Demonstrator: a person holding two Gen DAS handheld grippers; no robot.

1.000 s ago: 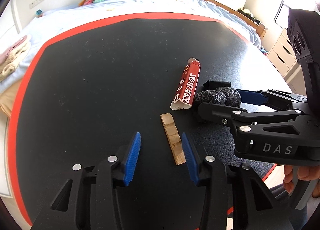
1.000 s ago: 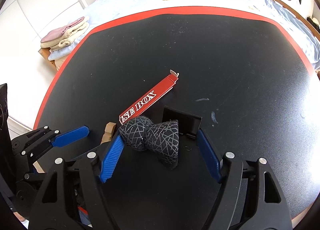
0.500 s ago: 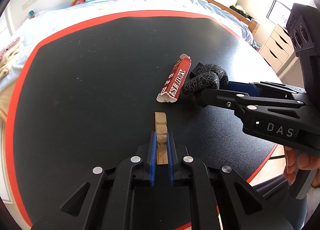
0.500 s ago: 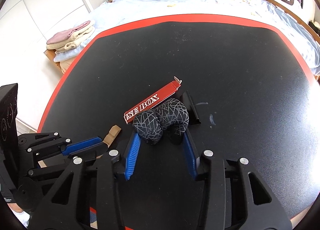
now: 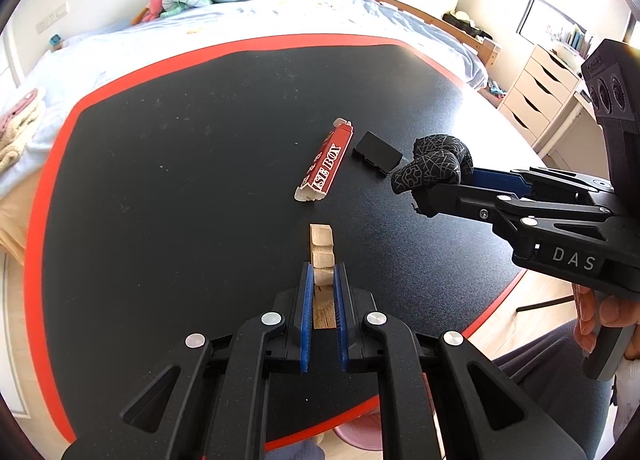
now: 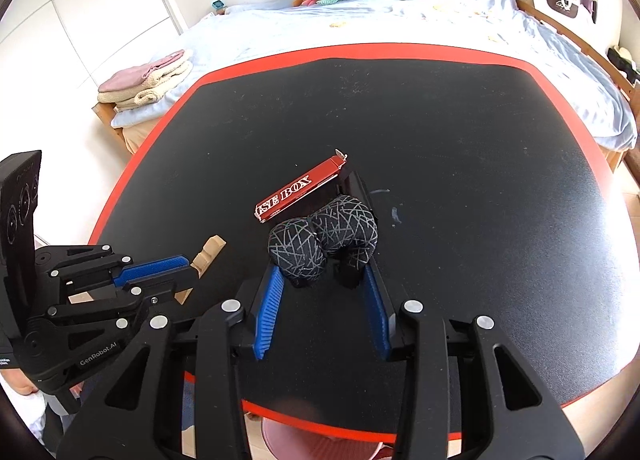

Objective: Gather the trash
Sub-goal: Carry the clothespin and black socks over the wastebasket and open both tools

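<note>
I've got my left gripper pinching the wooden scrap and my right gripper clamping the black wad; red box and black card remain on the far table

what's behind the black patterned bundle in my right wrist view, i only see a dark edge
observer: a flat black box lies on the table beside the red box, with a gap between it and the bundle.
operator: is the left claw properly on the wooden strip
observer: yes, the left claw has both blue pads pressed against the wooden strip, and part of it sticks out ahead.
operator: does my claw have the bundle
observer: the left wrist view shows the right claw gripping it at the fingertips. It looks raised off the table, but I cannot be sure.
</note>
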